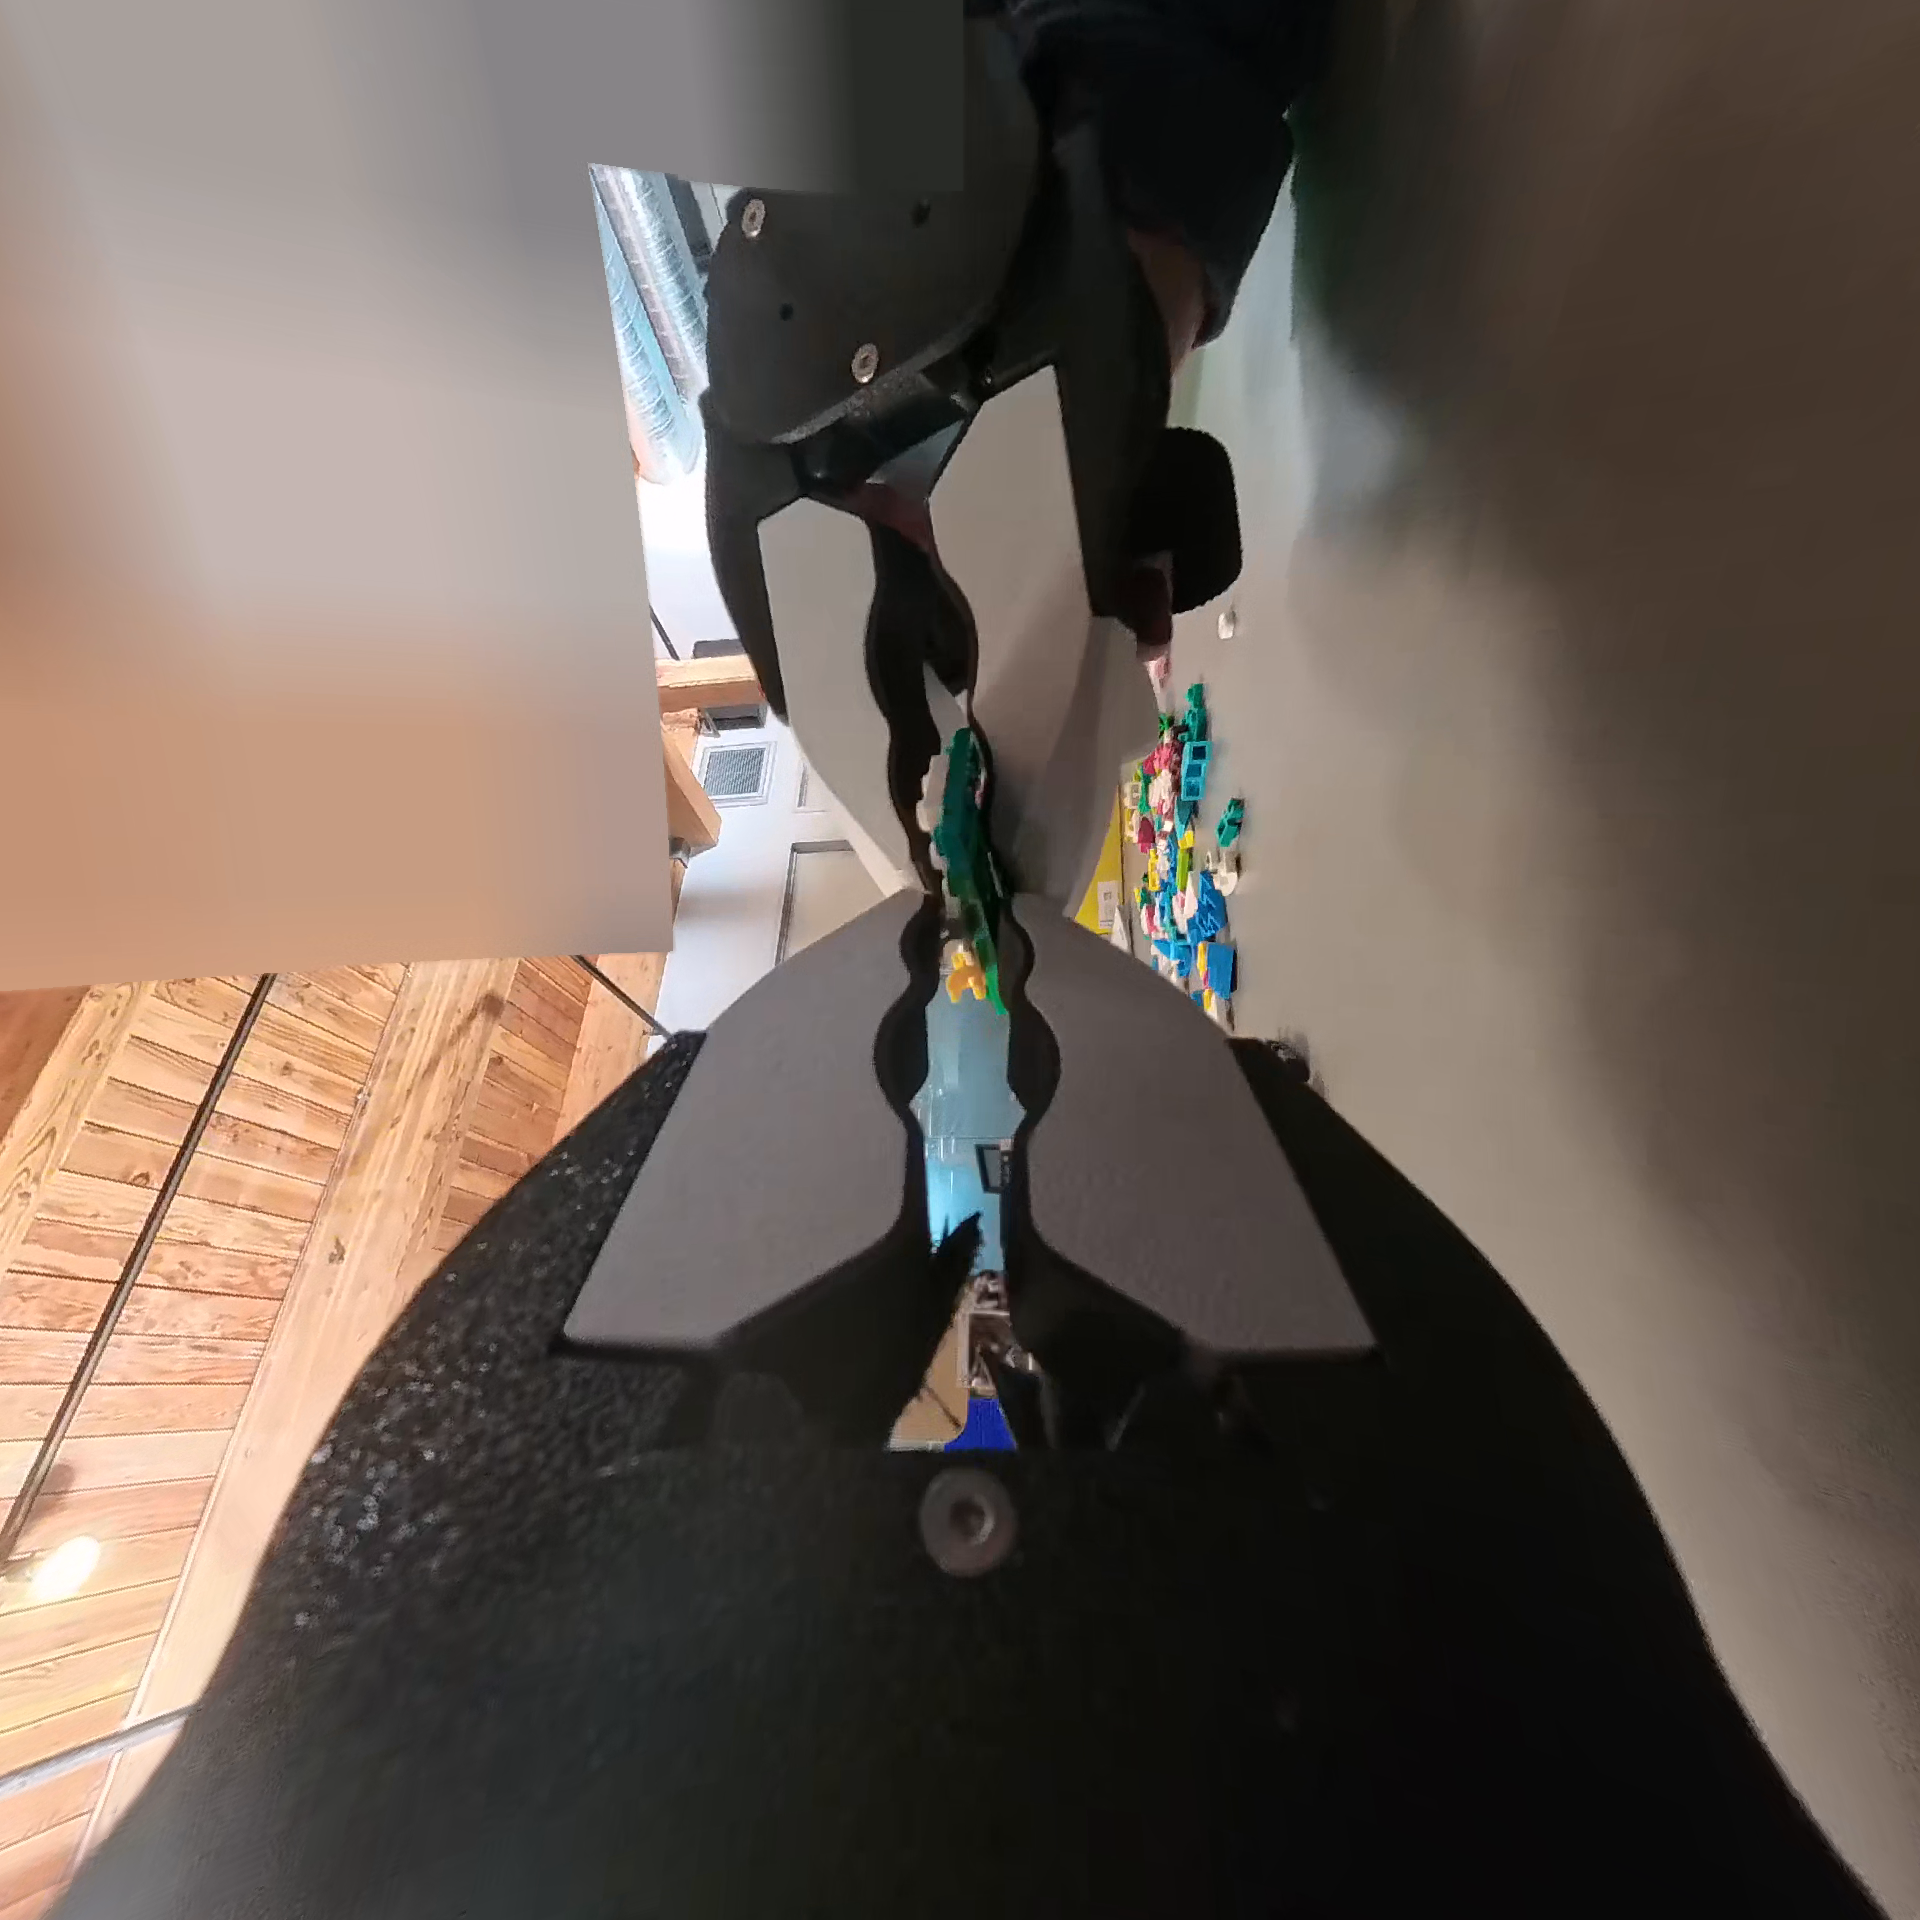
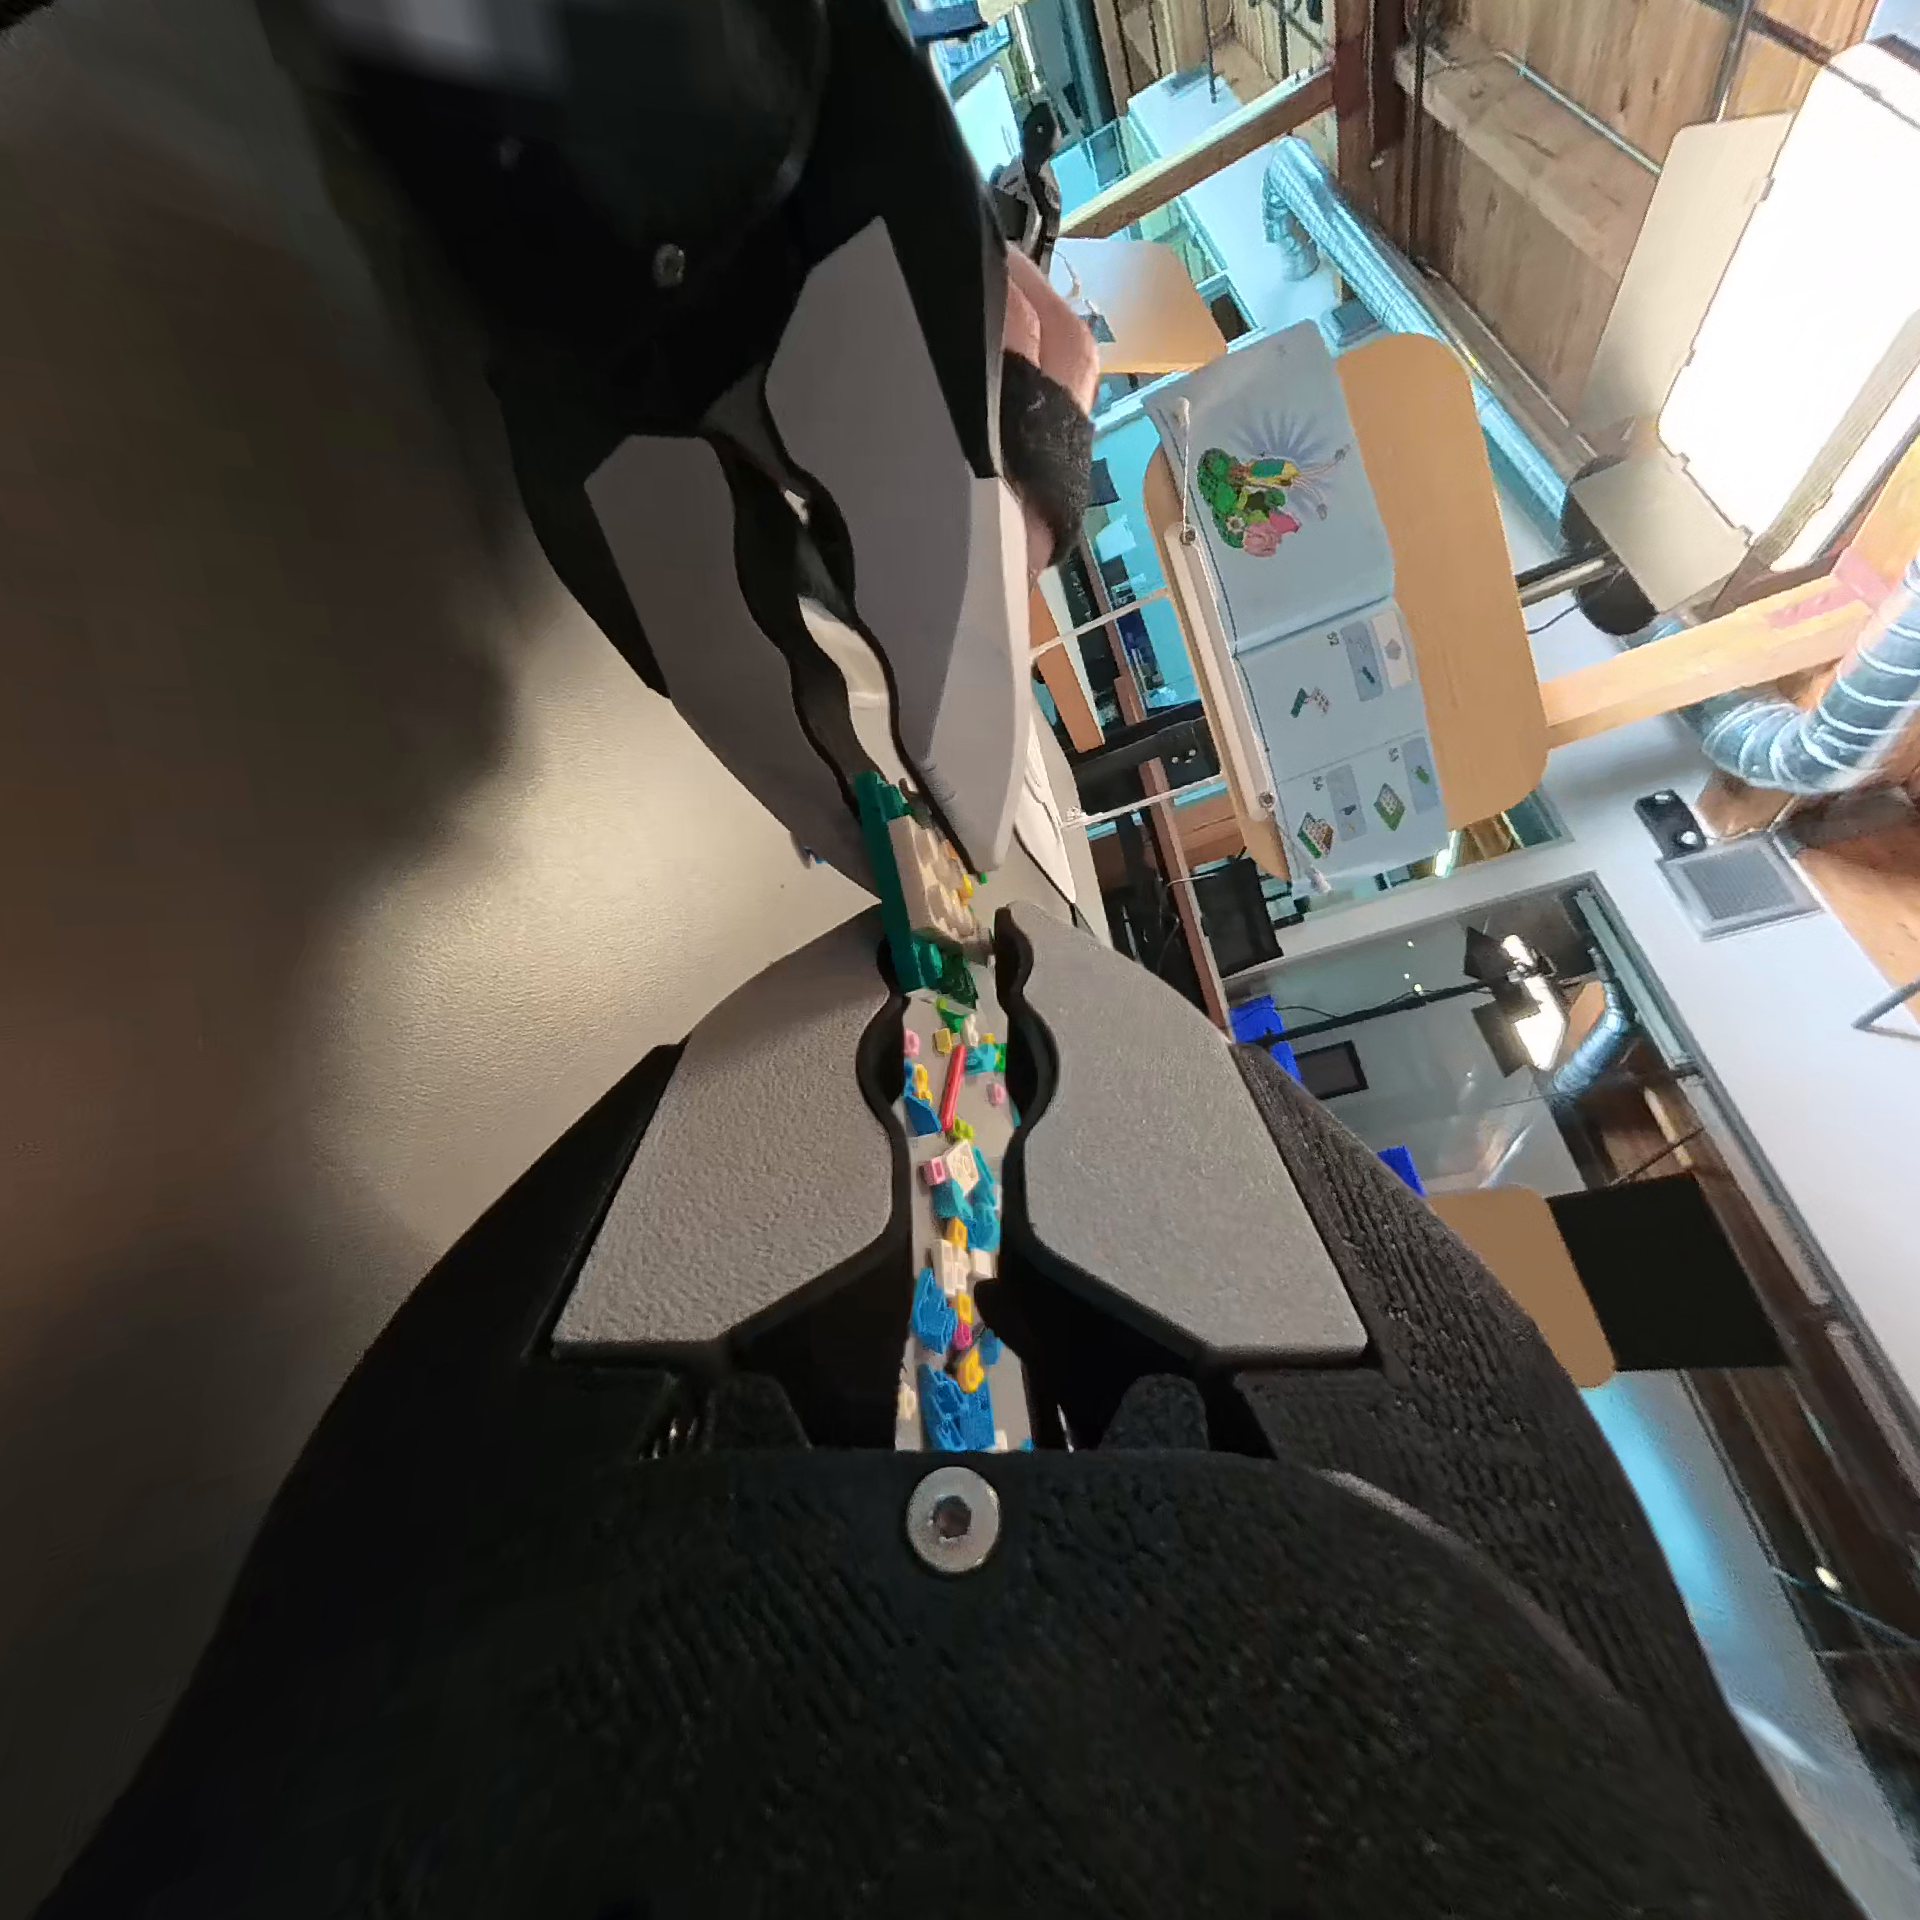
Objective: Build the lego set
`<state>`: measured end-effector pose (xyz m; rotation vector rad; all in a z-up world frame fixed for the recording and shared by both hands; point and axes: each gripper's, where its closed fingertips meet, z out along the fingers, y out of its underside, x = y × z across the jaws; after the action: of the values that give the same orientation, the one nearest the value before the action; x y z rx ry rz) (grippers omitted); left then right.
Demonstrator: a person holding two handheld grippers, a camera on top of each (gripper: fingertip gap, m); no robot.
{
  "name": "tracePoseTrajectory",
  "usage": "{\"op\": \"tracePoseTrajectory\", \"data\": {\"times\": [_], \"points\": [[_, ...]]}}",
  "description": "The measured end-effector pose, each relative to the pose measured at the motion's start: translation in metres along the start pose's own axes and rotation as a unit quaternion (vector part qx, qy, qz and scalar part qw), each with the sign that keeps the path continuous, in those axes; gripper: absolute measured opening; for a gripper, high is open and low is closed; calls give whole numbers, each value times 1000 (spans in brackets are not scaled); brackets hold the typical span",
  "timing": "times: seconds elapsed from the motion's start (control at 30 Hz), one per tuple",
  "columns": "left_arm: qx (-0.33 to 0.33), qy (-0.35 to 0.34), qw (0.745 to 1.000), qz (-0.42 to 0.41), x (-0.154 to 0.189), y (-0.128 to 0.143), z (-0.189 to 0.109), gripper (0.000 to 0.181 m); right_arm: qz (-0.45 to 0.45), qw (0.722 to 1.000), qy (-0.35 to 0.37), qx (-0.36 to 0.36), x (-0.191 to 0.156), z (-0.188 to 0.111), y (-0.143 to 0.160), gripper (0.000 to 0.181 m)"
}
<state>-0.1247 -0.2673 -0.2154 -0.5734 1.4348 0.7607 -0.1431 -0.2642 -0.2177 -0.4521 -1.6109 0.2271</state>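
A small Lego assembly point(image 1: 968, 831), a green plate with white and yellow pieces on it, is held in the air between both grippers. My left gripper point(image 1: 968, 909) is shut on its near end. The right gripper comes in from above in that view, its fingers point(image 1: 831, 623) closed on the far end. In the right wrist view the assembly point(image 2: 920, 894) shows green, teal and white; my right gripper point(image 2: 940, 935) is shut on its lower edge, and the left gripper's fingers point(image 2: 914, 623) clamp its upper edge.
Several loose bricks point(image 1: 1184, 862) in blue, pink, teal and white lie on the grey table point(image 1: 1507, 727); they also show between my right jaws point(image 2: 956, 1247). An open instruction booklet point(image 2: 1320, 623) stands on a wooden holder. A person's striped sleeve point(image 2: 1818, 717) is far off.
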Motion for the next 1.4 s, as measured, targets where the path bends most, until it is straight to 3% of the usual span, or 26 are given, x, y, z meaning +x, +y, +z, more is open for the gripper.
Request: {"op": "tracePoseTrajectory", "data": {"times": [0.37,0.63,0.8,0.93,1.03,1.17,1.4], "points": [[35,28,993,-112,-1,0,-3,11,35,999,-10,10,-1,-1,-4,9],[-15,35,989,-139,5,21,3,22,-8,995,42,-90,8,6,22,9],[-36,55,973,-220,5,25,3,24,-54,982,80,-165,19,6,41,8],[-38,29,983,-178,-1,21,2,26,-85,976,76,-185,16,8,44,8],[-45,40,991,-123,8,15,6,21,-95,976,65,-184,11,10,43,8],[-66,46,991,-108,12,19,8,8,-86,980,57,-168,7,11,38,8],[-4,33,993,-117,0,5,1,7,-17,997,44,-66,8,4,19,10]]}}
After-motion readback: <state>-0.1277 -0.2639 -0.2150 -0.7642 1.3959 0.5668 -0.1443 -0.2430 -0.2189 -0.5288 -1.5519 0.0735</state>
